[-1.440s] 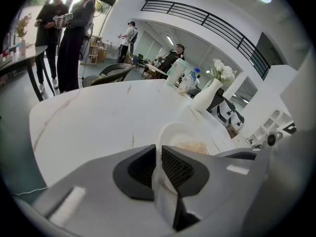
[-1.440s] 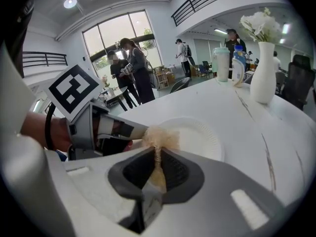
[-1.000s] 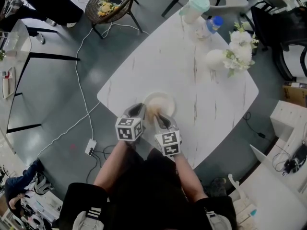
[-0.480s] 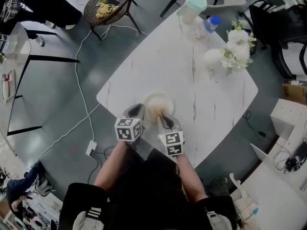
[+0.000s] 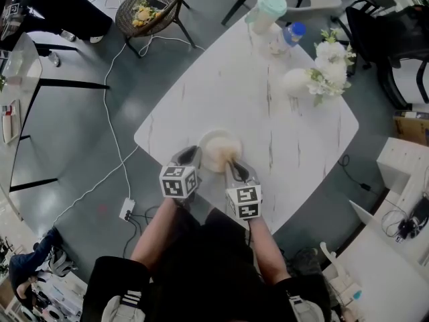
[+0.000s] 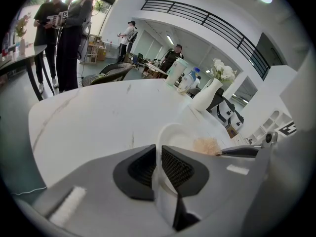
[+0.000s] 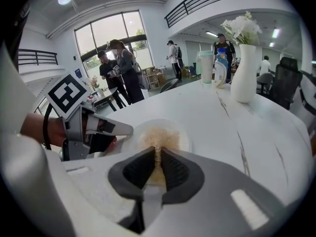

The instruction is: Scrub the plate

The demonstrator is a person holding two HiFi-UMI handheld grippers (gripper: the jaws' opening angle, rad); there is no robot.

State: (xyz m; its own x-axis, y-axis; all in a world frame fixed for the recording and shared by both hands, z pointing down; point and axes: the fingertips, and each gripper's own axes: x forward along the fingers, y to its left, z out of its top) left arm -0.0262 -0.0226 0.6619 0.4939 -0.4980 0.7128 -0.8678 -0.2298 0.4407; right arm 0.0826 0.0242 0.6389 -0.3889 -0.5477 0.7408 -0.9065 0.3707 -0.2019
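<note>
A small white plate lies near the front edge of the white marble table. My left gripper is shut on the plate's near left rim; the left gripper view shows the rim pinched between the black pads. My right gripper is shut on a tan bristly scrubber, whose bristles rest on the plate. In the right gripper view the left gripper sits at the plate's left edge. The left gripper view shows the scrubber at the plate's right.
A white vase of white flowers, a tumbler with a mint lid and a blue-capped bottle stand at the table's far corner. On the floor are a wicker chair and a power strip. People stand in the background.
My right gripper has slid a little to the right with the scrubber across the plate. The left gripper and the plate have stayed put.
</note>
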